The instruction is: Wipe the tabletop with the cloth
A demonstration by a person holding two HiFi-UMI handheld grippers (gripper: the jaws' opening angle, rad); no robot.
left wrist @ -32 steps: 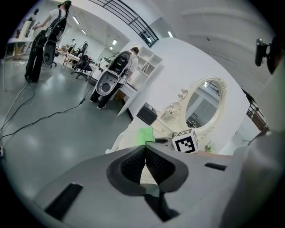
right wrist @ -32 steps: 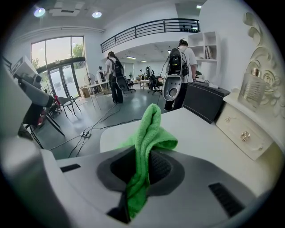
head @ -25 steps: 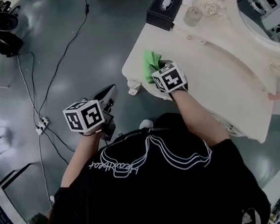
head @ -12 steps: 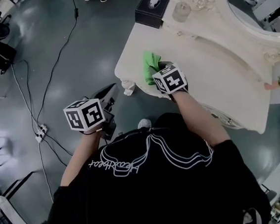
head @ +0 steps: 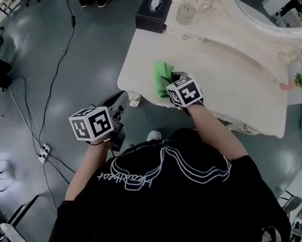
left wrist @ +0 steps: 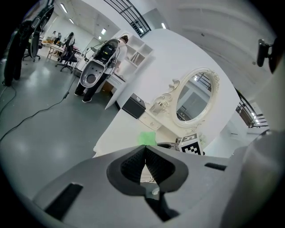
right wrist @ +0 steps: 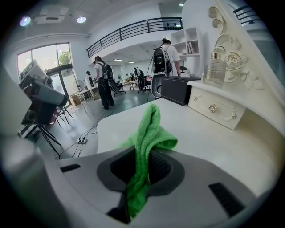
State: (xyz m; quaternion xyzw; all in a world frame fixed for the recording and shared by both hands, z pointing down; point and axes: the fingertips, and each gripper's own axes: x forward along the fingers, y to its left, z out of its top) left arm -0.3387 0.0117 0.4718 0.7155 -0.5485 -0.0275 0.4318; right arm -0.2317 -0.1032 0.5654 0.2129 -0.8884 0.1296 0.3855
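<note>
A bright green cloth point(head: 162, 77) rests on the cream tabletop point(head: 228, 88) near its left front corner. My right gripper point(head: 175, 83) is shut on the green cloth point(right wrist: 147, 138), which bunches up between the jaws and drapes forward onto the table. My left gripper point(head: 115, 108) hangs off the table's left side, above the grey floor, shut with nothing in it. In the left gripper view the gripper point(left wrist: 145, 151) has its pads pressed together, and the cloth point(left wrist: 147, 138) shows beyond them.
A black tissue box point(head: 153, 11) and a glass bottle point(head: 186, 13) stand at the table's far end beside an ornate oval mirror point(head: 268, 9). Small drawers point(right wrist: 218, 111) line the mirror side. Cables point(head: 55, 74) run over the floor on the left. People stand far off.
The right gripper and cloth have shifted slightly along the tabletop while the view has drifted. The left gripper has stayed where it was.
</note>
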